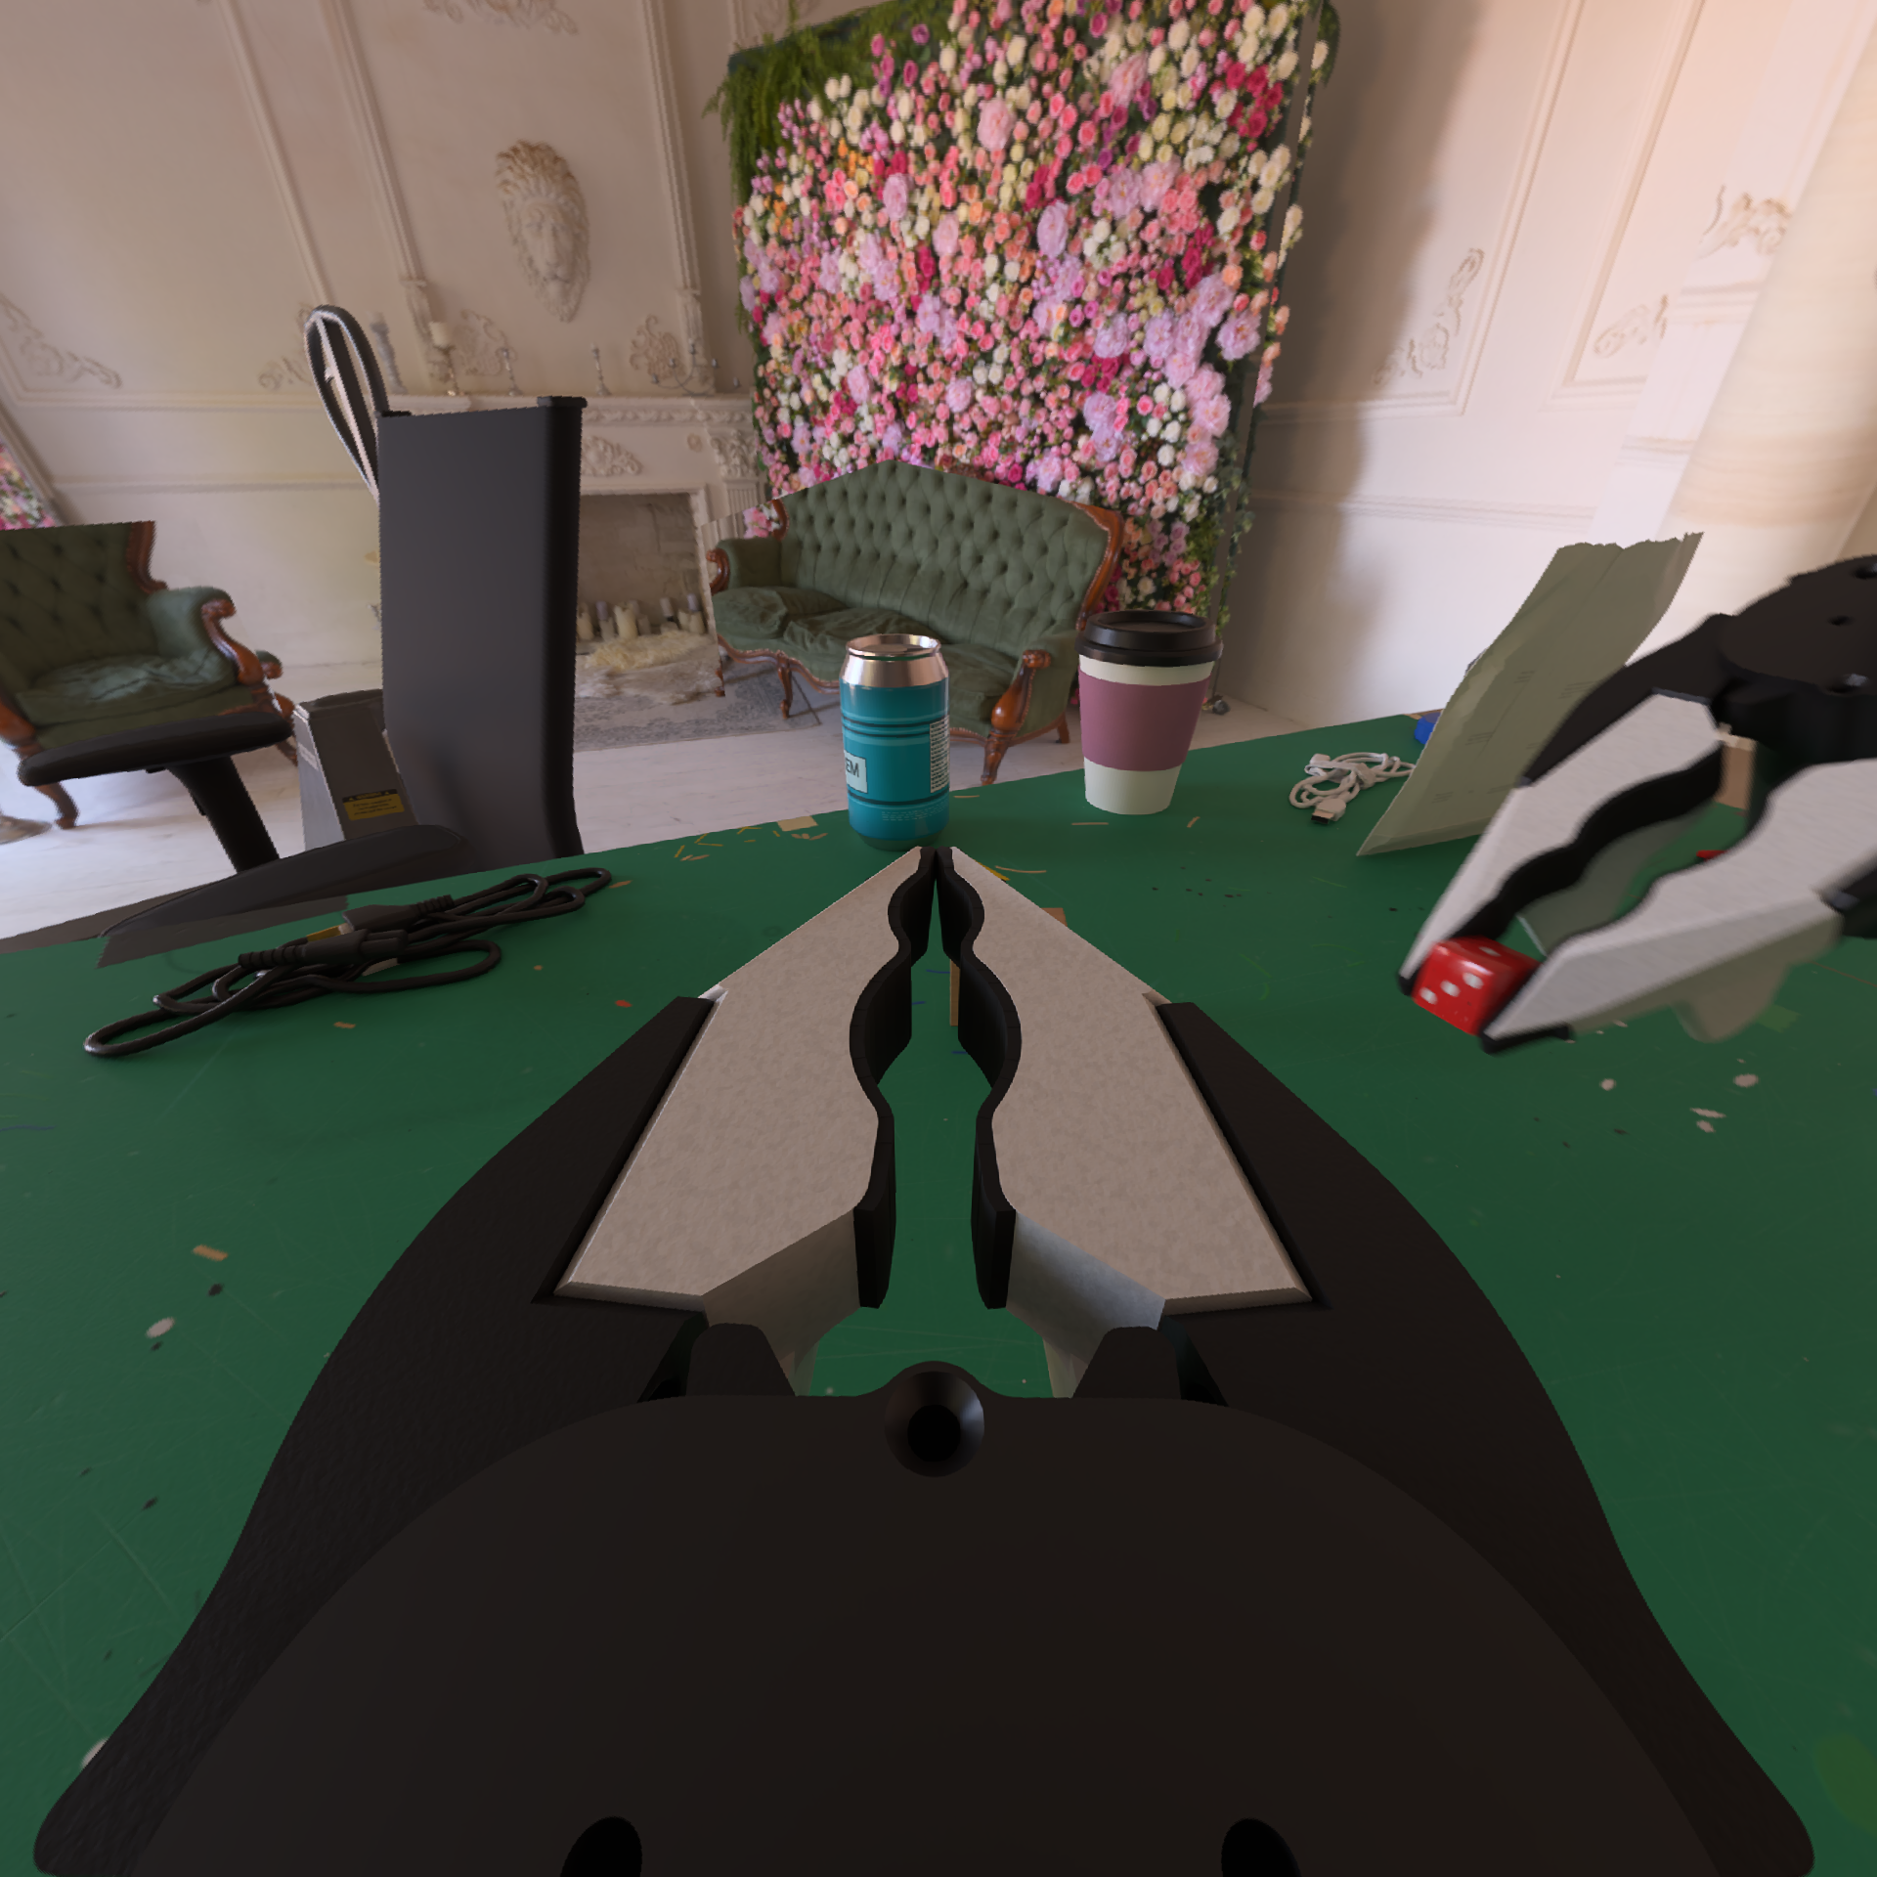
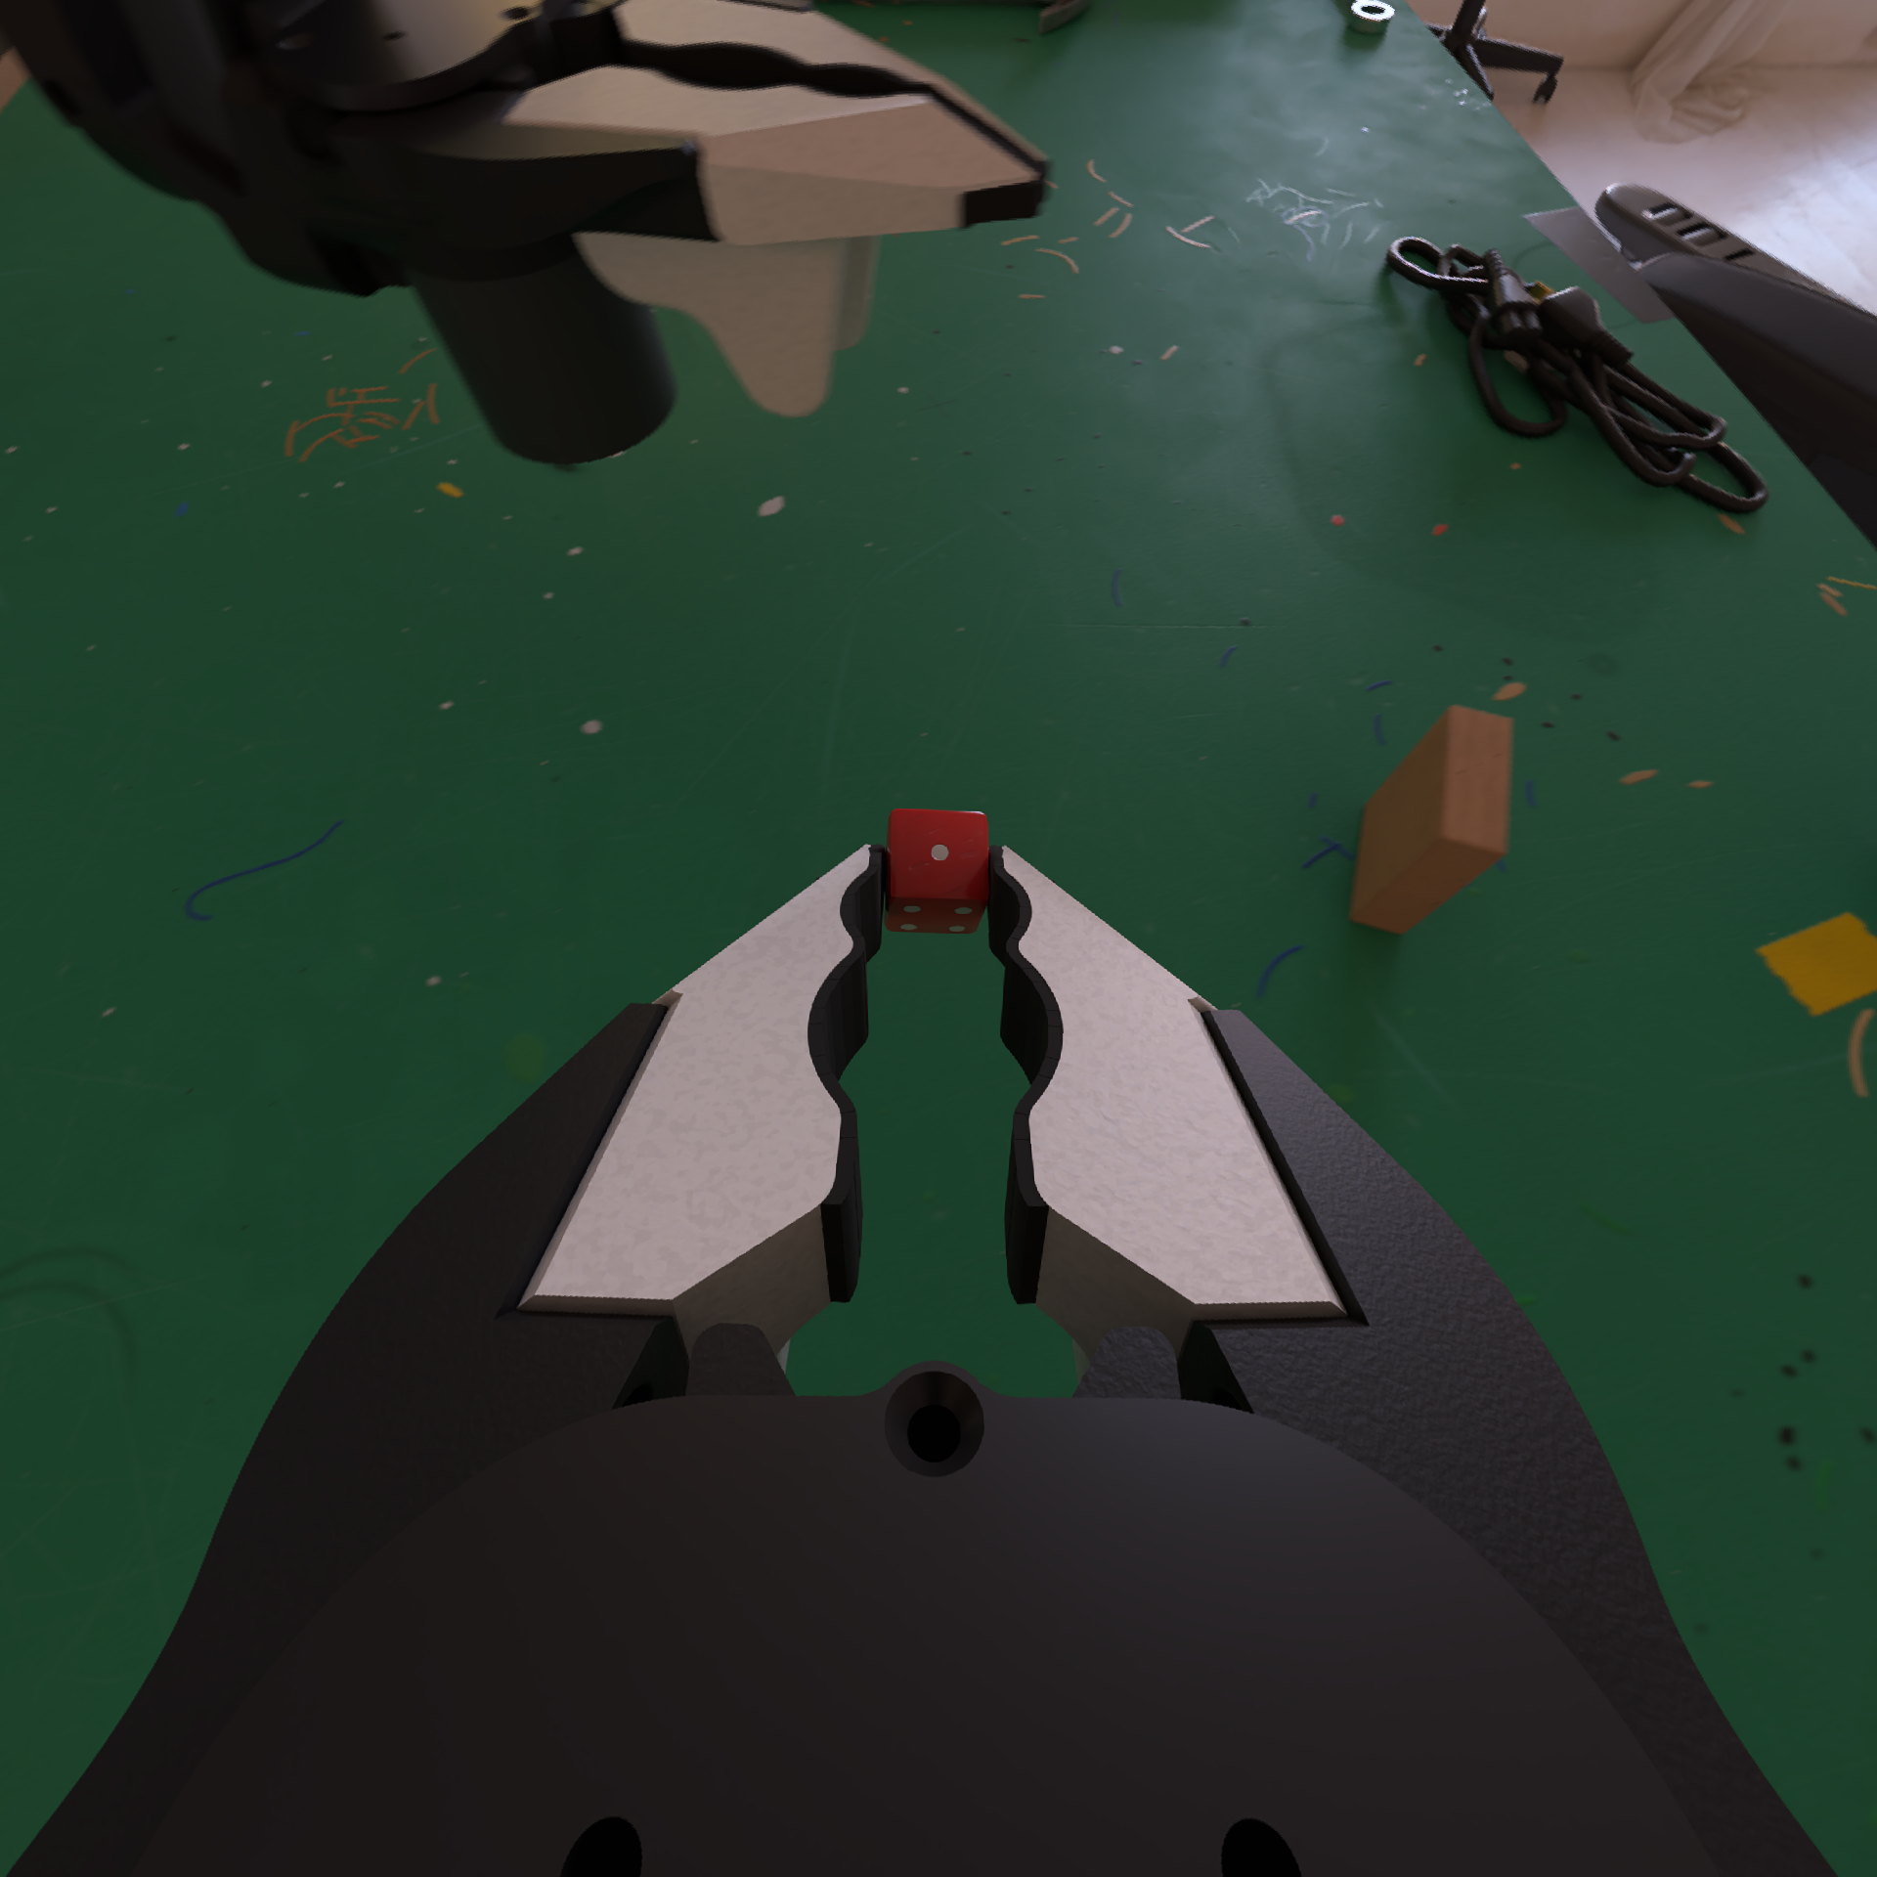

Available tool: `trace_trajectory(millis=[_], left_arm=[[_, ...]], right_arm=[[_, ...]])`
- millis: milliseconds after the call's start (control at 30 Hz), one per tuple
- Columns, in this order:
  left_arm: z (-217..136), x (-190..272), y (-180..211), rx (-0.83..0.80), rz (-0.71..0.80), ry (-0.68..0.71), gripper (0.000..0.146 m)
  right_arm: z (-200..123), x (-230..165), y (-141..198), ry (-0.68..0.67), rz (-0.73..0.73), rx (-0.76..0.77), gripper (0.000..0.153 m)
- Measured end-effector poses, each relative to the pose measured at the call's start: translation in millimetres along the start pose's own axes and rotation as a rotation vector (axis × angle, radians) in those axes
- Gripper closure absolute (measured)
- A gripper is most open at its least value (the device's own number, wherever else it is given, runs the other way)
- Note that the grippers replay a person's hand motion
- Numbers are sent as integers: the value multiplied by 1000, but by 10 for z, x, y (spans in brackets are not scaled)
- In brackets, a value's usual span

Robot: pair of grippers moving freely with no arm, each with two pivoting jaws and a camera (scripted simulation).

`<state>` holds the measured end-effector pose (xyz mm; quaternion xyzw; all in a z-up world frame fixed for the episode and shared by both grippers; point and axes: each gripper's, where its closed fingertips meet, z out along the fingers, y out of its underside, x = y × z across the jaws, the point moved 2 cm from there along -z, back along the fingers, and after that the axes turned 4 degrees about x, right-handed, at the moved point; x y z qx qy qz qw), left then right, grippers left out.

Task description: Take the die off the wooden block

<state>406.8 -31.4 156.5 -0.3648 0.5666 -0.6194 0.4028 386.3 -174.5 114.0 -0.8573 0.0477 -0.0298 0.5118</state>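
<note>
The right tool [image 2: 936, 871] grips one red die [image 2: 936, 863] above open green bench [image 2: 609, 914], clear of the one wooden block [image 2: 1432, 823]; the left tool [image 1: 935, 863] is closed, empty.

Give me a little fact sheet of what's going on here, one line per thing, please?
Right hand-held gripper: shut on the small red die with white pips, held above the table
Left hand-held gripper: shut, holding nothing
Tan rectangular wooden block: lying on the table, apart from the die, nothing on it
Green table top: scuffed and speckled
Coiled black cable: on the table
Teal drink can: upright at the table's far edge
Paper coffee cup with black lid: upright beside the can
</note>
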Motion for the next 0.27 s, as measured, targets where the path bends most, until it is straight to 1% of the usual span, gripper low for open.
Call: trace_trajectory(millis=[100, 267], left_arm=[[5, 70, 15, -4, 17, 20, 146], [14, 228, 44, -7, 86, 74, 146]], right_arm=[[-52, -217, 112, 8, -9, 8, 133], [-80, -324, 307, 45, 17, 6, 133]])
